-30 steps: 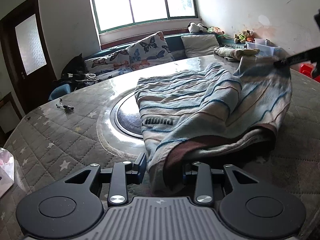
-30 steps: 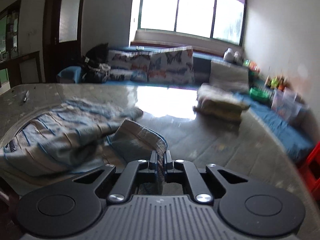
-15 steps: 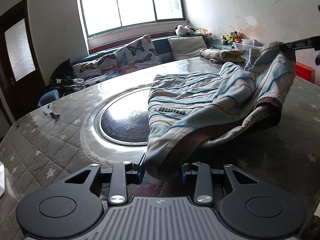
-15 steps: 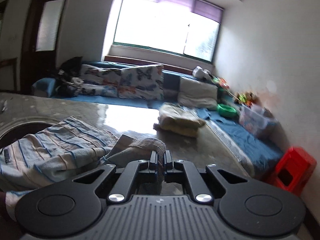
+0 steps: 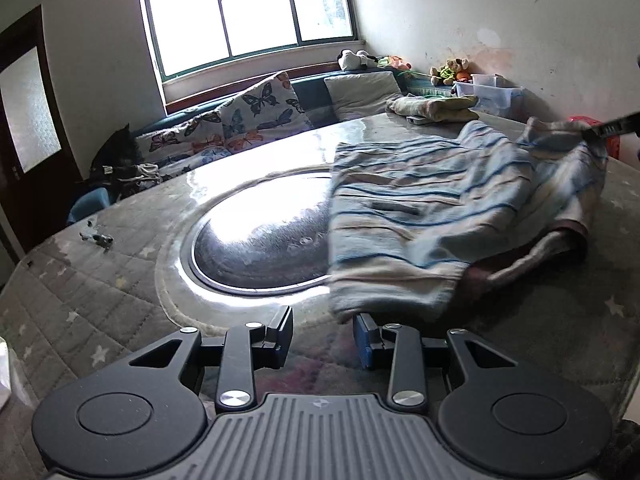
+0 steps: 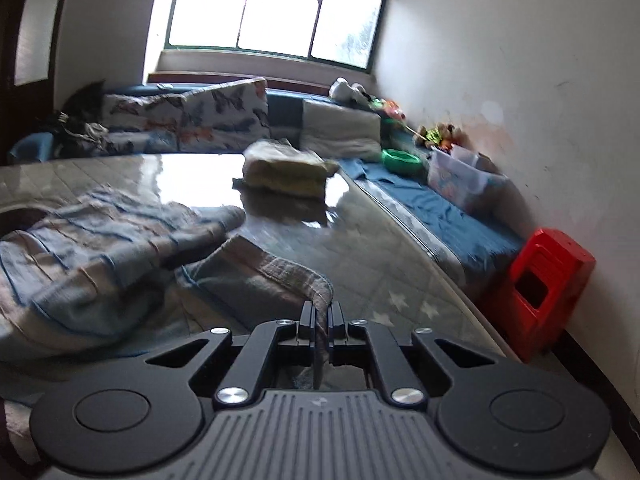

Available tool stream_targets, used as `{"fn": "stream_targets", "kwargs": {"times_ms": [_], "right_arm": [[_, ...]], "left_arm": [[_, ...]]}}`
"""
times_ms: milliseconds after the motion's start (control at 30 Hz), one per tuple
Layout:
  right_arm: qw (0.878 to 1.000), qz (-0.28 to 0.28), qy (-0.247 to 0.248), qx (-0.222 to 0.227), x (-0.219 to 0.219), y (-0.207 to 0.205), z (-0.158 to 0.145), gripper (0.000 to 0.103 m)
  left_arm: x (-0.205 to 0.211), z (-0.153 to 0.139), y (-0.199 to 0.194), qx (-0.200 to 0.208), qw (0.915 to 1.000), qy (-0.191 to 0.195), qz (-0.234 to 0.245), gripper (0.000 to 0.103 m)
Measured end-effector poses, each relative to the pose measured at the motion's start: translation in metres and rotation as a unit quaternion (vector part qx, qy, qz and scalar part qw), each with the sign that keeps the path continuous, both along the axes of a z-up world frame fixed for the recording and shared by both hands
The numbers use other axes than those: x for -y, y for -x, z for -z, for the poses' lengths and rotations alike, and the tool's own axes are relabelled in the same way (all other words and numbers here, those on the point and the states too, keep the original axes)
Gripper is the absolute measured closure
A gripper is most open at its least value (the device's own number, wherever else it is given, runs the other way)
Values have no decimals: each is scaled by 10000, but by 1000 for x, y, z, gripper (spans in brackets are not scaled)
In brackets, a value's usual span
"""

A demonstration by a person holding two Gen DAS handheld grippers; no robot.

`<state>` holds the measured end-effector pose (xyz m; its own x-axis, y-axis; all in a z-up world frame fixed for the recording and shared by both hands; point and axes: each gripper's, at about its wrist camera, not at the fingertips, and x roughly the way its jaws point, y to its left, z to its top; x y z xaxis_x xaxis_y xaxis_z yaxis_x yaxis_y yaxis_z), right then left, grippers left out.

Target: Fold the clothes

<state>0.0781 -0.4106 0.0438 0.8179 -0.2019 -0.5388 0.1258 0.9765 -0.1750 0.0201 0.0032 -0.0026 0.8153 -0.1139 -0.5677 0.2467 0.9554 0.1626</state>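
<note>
Left wrist view: the left gripper (image 5: 322, 336) gapes wide and empty just before the hem of a striped top (image 5: 432, 216) lying on the counter (image 5: 120, 288). Right wrist view: the right gripper (image 6: 321, 320) pinches the top's (image 6: 100, 248) edge, lifting it.

Left gripper (image 5: 322, 330) low over the table, pointing forward, jaws spread wide, nothing between the fingers (image 5: 280, 330); near cloth edge just ahead of the right-hand finger, whether touching cannot be told. Right gripper (image 6: 321, 316) pinched tight, both fingers (image 6: 307, 320) pressed together on a fold of striped shirt (image 6: 256, 276), cloth running down between the two fingers toward the body of the tool. Right gripper also in the left wrist view, a dark tip at the far right edge (image 5: 608, 130), raised above the table with the shirt corner hanging from it. Grippers well apart, left low, right higher.
</note>
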Motion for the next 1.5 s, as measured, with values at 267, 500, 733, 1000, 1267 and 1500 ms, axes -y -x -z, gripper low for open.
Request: {"fn": "stream_targets", "kwargs": {"times_ms": [267,500,733,1000,1267,1500], "right_arm": [[9992,249,-70,-307,18,-4,21,98],[9980,341,-142,-503,26,-7,38,98],[9978,319,-344,-479,35,-7,45,97],[9974,289,-499,-423,42,-7,46,96],[9973,286,-555,-397,43,-6,46,96],[9972,294,-570,-377,44,-5,46,96]], "left_arm": [[-3,-22,-31,58,9994,322,-106,66],[20,-35,-97,-67,9985,532,121,67],[58,-20,-178,-571,9962,522,408,67],[82,1,-239,-1094,9913,620,391,67],[89,13,-248,-1291,9891,597,369,73],[91,12,-246,-1214,9903,588,329,91]]}}
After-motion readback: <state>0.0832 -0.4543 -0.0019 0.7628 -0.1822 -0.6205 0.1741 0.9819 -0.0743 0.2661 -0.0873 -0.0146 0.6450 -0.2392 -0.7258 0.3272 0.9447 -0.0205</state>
